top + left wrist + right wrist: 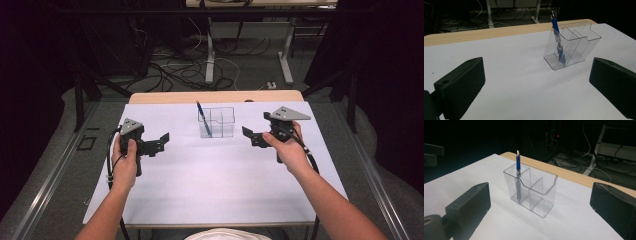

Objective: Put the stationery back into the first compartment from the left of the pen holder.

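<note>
Blue pen (202, 116) stands tilted inside clear organizer (220, 121).

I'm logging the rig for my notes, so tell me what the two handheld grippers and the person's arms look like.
Both the left gripper and right gripper are black, with blocky ribbed jaws, a pistol-style handle and a grey three-cornered plate on top. A black cable trails from each. The forearms are bare, with no sleeves showing.
</note>
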Available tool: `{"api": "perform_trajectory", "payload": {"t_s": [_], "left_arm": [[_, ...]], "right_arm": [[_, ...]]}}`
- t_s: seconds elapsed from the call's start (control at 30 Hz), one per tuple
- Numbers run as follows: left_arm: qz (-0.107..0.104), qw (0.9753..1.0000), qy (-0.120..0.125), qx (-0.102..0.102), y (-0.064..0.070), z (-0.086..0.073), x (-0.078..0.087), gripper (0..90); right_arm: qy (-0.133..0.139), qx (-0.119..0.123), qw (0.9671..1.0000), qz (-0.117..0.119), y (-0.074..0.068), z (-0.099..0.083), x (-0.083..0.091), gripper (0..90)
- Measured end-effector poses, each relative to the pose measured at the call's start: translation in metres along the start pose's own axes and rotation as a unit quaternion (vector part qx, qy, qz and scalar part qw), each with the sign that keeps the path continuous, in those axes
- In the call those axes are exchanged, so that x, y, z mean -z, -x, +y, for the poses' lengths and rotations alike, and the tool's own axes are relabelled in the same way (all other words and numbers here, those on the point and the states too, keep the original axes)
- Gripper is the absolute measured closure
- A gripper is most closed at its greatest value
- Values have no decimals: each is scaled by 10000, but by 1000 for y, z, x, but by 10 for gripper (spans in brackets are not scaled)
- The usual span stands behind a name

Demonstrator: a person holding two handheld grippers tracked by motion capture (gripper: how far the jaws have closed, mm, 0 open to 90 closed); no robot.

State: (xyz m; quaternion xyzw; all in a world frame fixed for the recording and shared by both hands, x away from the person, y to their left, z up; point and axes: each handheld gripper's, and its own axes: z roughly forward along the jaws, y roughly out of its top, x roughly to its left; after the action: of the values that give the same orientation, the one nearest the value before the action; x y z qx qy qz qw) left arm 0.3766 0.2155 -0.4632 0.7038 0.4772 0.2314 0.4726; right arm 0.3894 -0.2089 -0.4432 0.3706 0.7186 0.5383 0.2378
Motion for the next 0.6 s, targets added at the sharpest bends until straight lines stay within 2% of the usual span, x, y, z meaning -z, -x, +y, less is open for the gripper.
{"api": "perform_trajectory", "payload": {"t_s": [0.03, 0.23, 0.4, 0.57, 0.6], "left_arm": [[-20, 10000, 8, 50, 0, -1, 1, 3], [-11, 10000, 10, 63, -2, -5, 8, 3], [33, 9999, -36, 125, -7, -12, 13, 3], [86, 9997, -122, 217, -13, -21, 16, 3], [98, 9996, -132, 222, -15, -22, 16, 4]], "right_arm": [[-3, -62, 10000, -41, 2, -3, 4, 21], [27, -56, 9997, -237, 15, -23, 25, 0], [-80, -189, 9991, -359, 26, -43, 39, 0], [-106, -326, 9971, -681, 38, -66, 47, 0], [-189, -361, 9966, -714, 40, -70, 50, 0]]}}
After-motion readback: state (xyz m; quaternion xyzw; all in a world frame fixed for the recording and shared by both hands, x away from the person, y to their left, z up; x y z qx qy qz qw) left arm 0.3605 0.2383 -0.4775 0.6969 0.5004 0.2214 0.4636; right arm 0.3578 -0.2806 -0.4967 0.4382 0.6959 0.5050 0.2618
